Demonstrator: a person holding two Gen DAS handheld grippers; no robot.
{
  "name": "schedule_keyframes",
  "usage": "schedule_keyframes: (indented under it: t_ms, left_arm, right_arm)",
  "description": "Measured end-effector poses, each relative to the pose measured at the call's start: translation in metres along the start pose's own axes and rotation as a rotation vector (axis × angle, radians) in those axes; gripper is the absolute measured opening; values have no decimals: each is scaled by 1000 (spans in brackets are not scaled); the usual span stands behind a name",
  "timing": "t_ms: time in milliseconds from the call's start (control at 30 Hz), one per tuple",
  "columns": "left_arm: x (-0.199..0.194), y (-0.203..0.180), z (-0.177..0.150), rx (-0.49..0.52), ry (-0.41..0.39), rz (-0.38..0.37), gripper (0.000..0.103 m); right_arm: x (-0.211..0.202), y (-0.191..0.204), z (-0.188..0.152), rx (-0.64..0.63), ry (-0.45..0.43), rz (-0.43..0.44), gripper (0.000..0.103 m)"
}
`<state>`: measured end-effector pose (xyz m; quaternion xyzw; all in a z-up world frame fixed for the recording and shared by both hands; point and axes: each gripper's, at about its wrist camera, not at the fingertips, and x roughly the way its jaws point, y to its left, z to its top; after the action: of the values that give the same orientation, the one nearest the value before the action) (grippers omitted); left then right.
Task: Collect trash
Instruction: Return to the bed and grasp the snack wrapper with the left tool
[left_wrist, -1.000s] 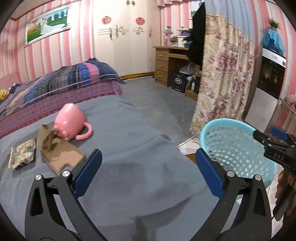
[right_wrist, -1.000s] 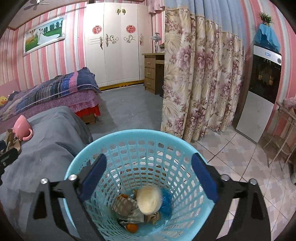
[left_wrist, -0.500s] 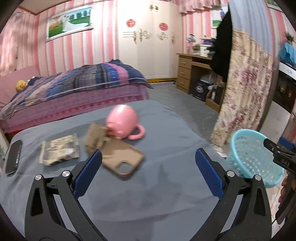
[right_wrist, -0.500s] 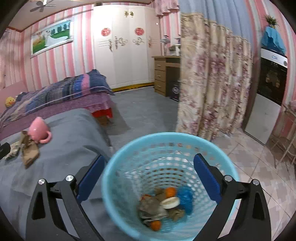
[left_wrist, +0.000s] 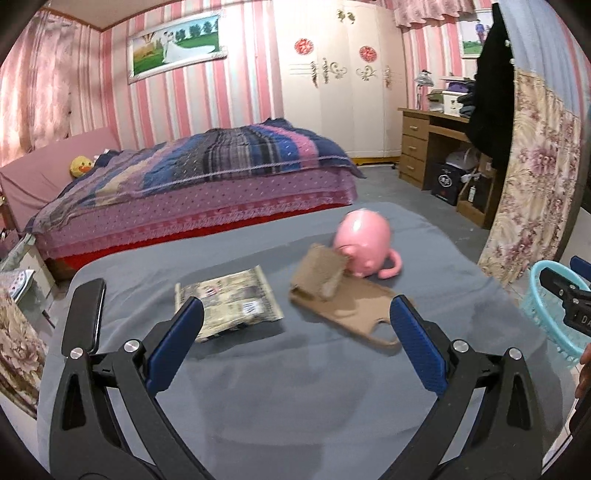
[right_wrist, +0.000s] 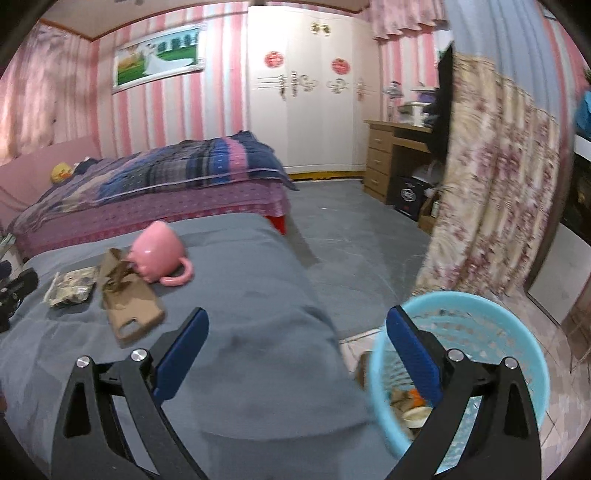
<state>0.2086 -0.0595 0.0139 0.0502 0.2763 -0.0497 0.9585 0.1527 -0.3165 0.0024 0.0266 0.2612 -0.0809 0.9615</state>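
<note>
A crumpled printed wrapper (left_wrist: 231, 304) lies on the grey cloth-covered table (left_wrist: 295, 387), just beyond my open, empty left gripper (left_wrist: 295, 347). To its right a brown cardboard scrap (left_wrist: 323, 275) leans on a tan phone case (left_wrist: 364, 314) beside a tipped pink mug (left_wrist: 364, 242). The right wrist view shows the same wrapper (right_wrist: 72, 290), scrap (right_wrist: 114, 271), phone case (right_wrist: 133, 310) and mug (right_wrist: 159, 256) at far left. My right gripper (right_wrist: 297, 358) is open and empty, between the table edge and the light blue basket (right_wrist: 517, 332) holding several scraps.
A black phone (left_wrist: 85, 314) lies at the table's left edge. A quilted bed (left_wrist: 207, 184) stands behind the table. A wooden desk (left_wrist: 436, 144) and a floral curtain (left_wrist: 532, 192) are at right. Grey floor (right_wrist: 354, 243) runs between table and curtain.
Both grippers have swung left, away from the basket towards the table. The wrapper now sits just ahead of the left gripper; the basket slid to the right wrist view's lower right.
</note>
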Motion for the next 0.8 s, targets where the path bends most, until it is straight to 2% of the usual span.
schedule_keyframes:
  t_ms: [100,133,267,367,567,800]
  left_arm:
    - [11,23,-3,-27,19,29,97]
    - [14,31,-4,-37,25,41,97]
    - [25,67,-9,-83,42,100,97]
    - [34,94,-15,-117,62,176,97]
    - [49,137,-26,-188,107,220,97]
    - [74,150,-38,-238,173,219,97]
  right_arm:
    - [9,30,6,-39,0,32,95]
    - [13,42,8,-53,-2,45,99]
    - [24,74,14,-87,-11,96,99]
    - [38,95,19,-94,-7,130,99]
    - [60,111,20,-99,17,145,99]
    - [73,101,7,-93,59,128,99]
